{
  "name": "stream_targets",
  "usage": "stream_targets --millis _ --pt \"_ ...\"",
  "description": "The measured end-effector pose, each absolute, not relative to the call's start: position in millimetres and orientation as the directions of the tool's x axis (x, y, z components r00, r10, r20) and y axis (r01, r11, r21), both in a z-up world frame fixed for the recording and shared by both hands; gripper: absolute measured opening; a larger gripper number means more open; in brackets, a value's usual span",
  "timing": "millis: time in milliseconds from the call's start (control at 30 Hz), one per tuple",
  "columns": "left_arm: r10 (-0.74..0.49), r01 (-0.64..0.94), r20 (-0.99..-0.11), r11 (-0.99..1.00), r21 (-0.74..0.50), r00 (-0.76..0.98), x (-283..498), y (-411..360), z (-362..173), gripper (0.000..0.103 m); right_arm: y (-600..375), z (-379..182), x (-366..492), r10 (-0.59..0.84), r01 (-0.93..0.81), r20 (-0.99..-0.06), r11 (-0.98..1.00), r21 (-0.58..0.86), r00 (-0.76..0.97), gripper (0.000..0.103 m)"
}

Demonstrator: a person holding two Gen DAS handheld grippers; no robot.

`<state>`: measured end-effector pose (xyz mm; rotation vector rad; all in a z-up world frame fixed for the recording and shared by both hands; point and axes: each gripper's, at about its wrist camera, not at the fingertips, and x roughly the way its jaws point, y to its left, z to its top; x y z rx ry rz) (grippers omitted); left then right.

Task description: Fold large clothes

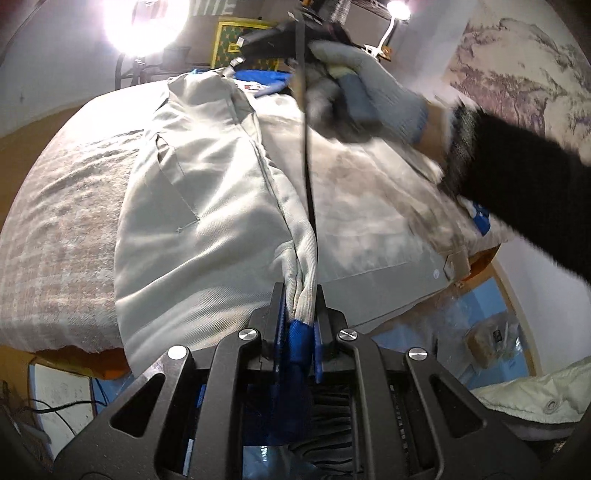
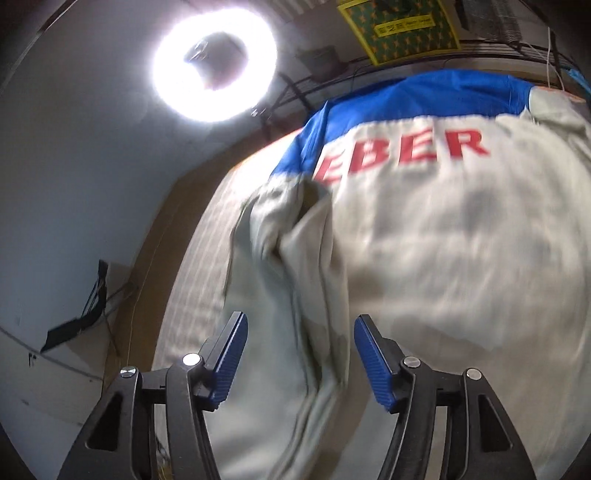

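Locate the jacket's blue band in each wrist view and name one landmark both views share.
Left wrist: blue band sits at top centre, a sliver behind the folded jacket.
Right wrist: it spans the upper right, above the red lettering.
Shared landmark: the yellow-framed green box at the top.

A jacket [image 1: 207, 206] is lying spread across a bed [image 1: 55, 229]. A gloved hand [image 1: 373, 88] is hovering above the jacket's far end. Behind the bed, a ring lamp [image 2: 215, 61] is standing left of a box [image 2: 399, 29].
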<state>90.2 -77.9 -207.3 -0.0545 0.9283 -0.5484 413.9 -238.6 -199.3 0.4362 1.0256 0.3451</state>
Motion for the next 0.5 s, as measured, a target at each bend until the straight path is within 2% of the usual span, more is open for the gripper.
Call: stream_targets --millis 67,100,133,167,267,367,433,500 --pt "-0.465 0.439 -0.751 0.860 -0.259 0.468 90 -83 -209 0.010 -237 -199 432 0.462 -0.055 -0.742 0.863 0.502 0.485 0.059" --pt "-0.464 0.442 -0.754 0.859 -0.256 0.465 89 -84 -210 0.010 -234 -199 436 0.454 -0.051 -0.749 0.868 0.494 0.482 0.052" --pt "-0.463 0.446 -0.756 0.858 -0.253 0.462 88 -85 -210 0.010 -228 -202 440 0.450 -0.059 -0.758 0.874 0.482 0.472 0.024" --pt "-0.463 0.451 -0.758 0.857 -0.251 0.458 88 -85 -211 0.010 -221 -204 450 0.450 -0.076 -0.769 0.880 0.469 0.453 0.004" --pt "-0.452 0.465 -0.768 0.855 -0.228 0.454 88 -86 -213 0.010 -207 -197 455 0.388 -0.133 -0.788 0.919 0.371 0.478 0.000" --pt "-0.443 0.470 -0.789 0.853 -0.225 0.425 86 -89 -223 0.010 -230 -227 468 0.286 -0.011 -0.850 0.949 0.314 0.441 0.000" --pt "-0.448 0.481 -0.796 0.846 -0.230 0.407 83 -89 -225 0.011 -240 -239 466 0.296 -0.007 -0.851 0.946 0.325 0.434 0.000" --pt "-0.457 0.491 -0.791 0.839 -0.233 0.406 75 -85 -221 0.013 -244 -231 458 0.314 -0.031 -0.840 0.941 0.336 0.443 0.012"
